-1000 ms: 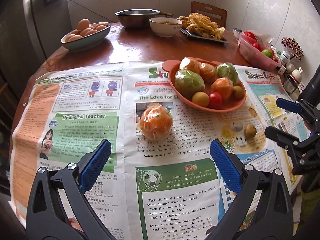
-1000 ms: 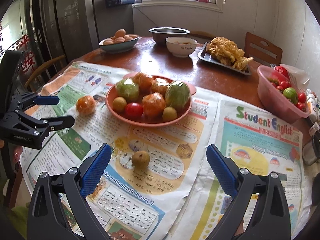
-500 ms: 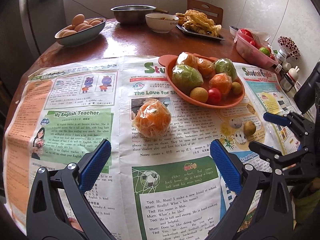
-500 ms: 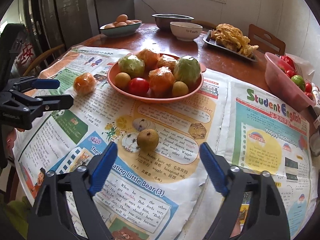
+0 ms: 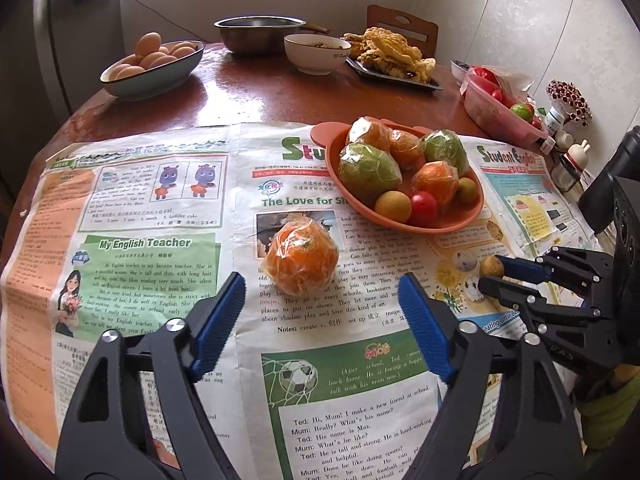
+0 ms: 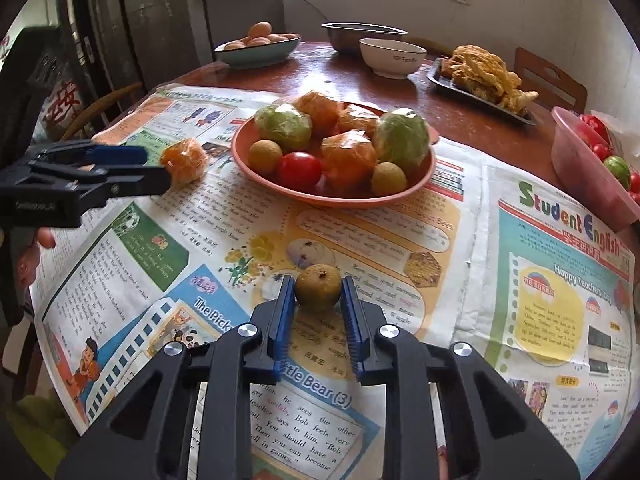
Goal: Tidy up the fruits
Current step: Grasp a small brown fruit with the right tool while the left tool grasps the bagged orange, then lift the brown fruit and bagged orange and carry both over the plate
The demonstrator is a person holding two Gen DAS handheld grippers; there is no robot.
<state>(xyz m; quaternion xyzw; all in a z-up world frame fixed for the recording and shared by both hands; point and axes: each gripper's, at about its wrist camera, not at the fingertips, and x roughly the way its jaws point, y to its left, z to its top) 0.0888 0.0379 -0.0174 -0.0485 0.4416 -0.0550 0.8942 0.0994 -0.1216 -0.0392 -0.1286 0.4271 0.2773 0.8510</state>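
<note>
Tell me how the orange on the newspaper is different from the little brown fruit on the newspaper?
The orange is bright orange and wrapped in clear plastic; the little brown fruit is dull yellow-brown and bare. The orange is much bigger. The brown fruit is pinched by the right gripper, while the orange is still free, the left gripper closing around it. Both are round and lie on the newspaper, outside the plate.

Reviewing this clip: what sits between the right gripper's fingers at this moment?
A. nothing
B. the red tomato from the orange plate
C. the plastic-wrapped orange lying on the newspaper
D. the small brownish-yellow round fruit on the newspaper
D: in the right wrist view the right gripper has its blue fingers pressed on either side of the small brownish-yellow fruit, which rests on the newspaper.
</note>
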